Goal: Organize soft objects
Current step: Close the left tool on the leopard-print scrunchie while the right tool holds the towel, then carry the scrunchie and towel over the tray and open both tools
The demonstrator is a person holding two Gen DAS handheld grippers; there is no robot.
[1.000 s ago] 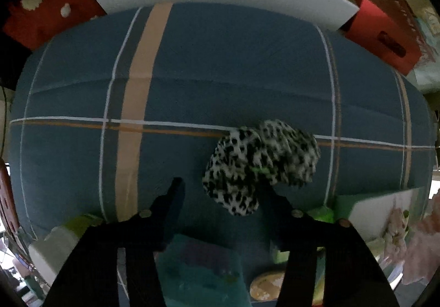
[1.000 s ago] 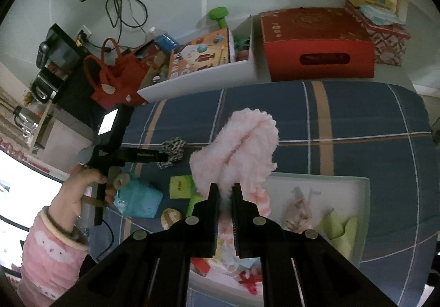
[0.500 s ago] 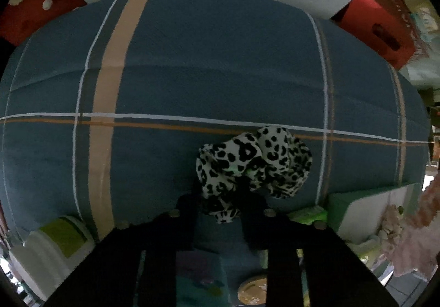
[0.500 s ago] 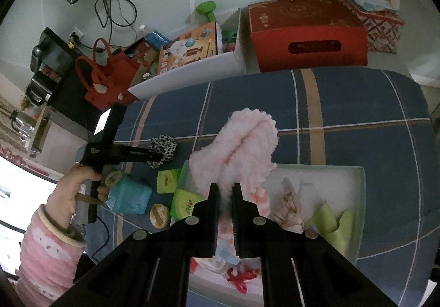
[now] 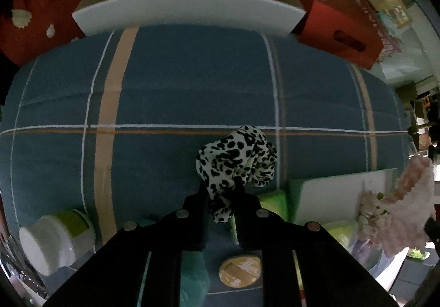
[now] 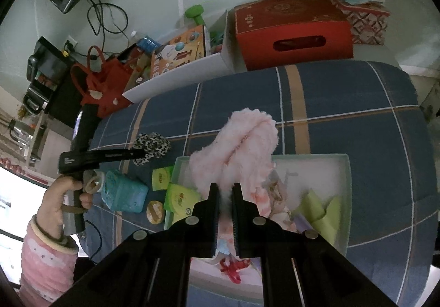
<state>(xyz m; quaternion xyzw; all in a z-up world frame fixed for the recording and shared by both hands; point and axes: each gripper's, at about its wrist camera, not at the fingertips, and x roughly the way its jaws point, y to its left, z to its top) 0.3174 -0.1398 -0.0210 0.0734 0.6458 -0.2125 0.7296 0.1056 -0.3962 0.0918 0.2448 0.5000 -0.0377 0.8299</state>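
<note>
Left wrist view: my left gripper (image 5: 221, 191), whose jaws gaped beside the leopard-print scrunchie (image 5: 238, 159) a second ago, has just closed and now pinches it, lifted off the blue plaid cloth (image 5: 192, 81). My right gripper (image 6: 225, 194) stays clamped on the one fluffy pink scrunchie (image 6: 242, 147), above the white tray (image 6: 348, 186). I count two scrunchies, one per gripper.

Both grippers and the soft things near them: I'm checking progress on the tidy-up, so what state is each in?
left gripper: shut on the leopard scrunchie, lifted off the blue plaid cloth
right gripper: shut on the pink fluffy scrunchie, over the white box
white box: open, partly filled
</note>
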